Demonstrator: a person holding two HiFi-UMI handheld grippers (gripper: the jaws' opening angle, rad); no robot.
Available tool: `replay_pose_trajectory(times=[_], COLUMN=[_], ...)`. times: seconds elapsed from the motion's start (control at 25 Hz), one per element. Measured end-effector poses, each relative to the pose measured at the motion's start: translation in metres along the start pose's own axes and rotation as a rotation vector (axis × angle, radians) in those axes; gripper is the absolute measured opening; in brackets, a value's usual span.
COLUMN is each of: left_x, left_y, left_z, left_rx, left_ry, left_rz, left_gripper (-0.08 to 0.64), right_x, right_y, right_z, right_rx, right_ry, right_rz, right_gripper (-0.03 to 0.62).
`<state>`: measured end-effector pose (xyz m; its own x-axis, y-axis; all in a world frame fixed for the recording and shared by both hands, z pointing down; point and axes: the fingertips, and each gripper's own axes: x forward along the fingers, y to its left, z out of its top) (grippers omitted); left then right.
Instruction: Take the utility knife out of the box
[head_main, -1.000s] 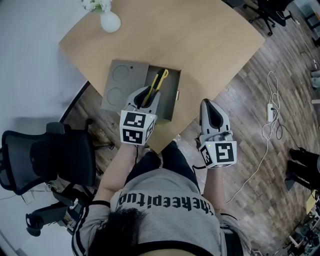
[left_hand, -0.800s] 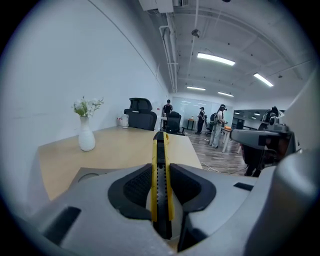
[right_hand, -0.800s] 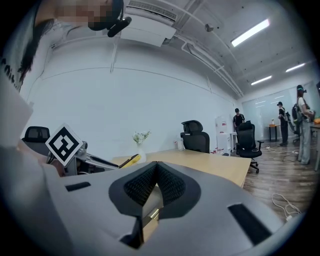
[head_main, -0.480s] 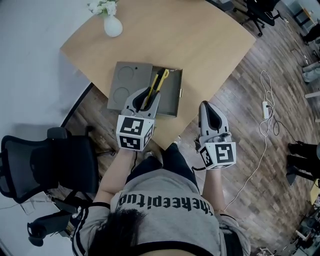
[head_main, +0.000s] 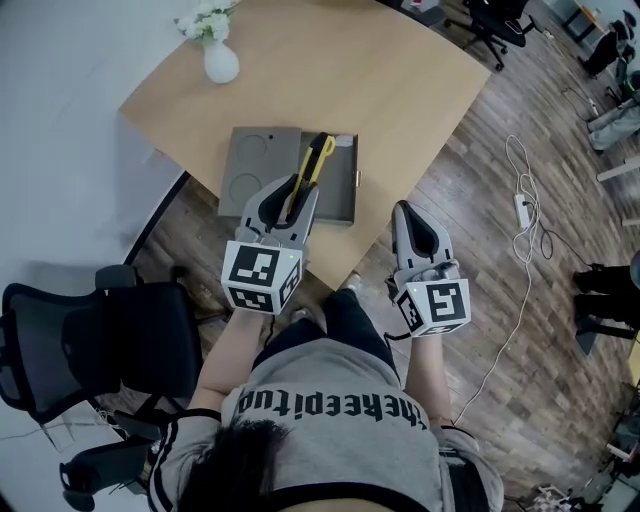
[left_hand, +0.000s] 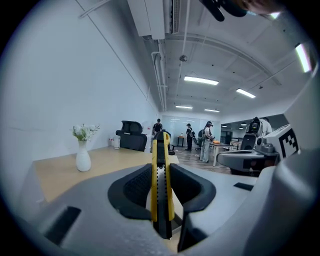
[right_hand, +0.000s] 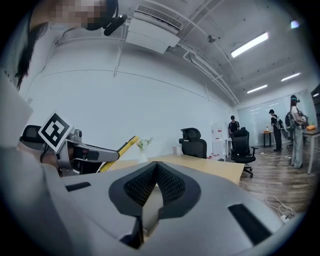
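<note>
Yellow-and-black utility knife (left_hand: 161, 167) sits clamped in the jaws of the left gripper (head_main: 289, 203), its rear end hidden between them, over the half-covered flat grey open box (head_main: 250, 160) on the pale wooden counter (head_main: 390, 90); the jaws of the right gripper (right_hand: 156, 182) are closed on nothing.

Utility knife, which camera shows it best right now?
The left gripper view: the yellow-and-black utility knife fills the centre, clamped between the left gripper's jaws. The head view shows it small, from above, over the grey box. The right gripper view catches only its yellow tip.
</note>
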<state>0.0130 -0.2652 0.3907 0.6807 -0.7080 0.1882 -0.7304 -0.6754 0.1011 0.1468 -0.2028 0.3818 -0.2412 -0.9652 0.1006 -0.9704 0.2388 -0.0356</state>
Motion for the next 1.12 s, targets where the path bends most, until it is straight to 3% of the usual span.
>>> replay_pose_trajectory(times=[0.32, 1.12], left_x=[-0.04, -0.133], left_y=[-0.013, -0.025], left_z=[0.01, 0.03], left_rx=[0.008, 0.055], left_ry=[-0.068, -0.207], left_rz=[-0.031, -0.056], left_gripper=[0.126, 0.126], right_x=[-0.03, -0.082], right_y=[0.025, 0.092], right_z=[0.008, 0.031], right_rx=[0.015, -0.054], right_ry=[-0.036, -0.09], right_rz=[-0.01, -0.04], right_gripper=[0.006, 0.006])
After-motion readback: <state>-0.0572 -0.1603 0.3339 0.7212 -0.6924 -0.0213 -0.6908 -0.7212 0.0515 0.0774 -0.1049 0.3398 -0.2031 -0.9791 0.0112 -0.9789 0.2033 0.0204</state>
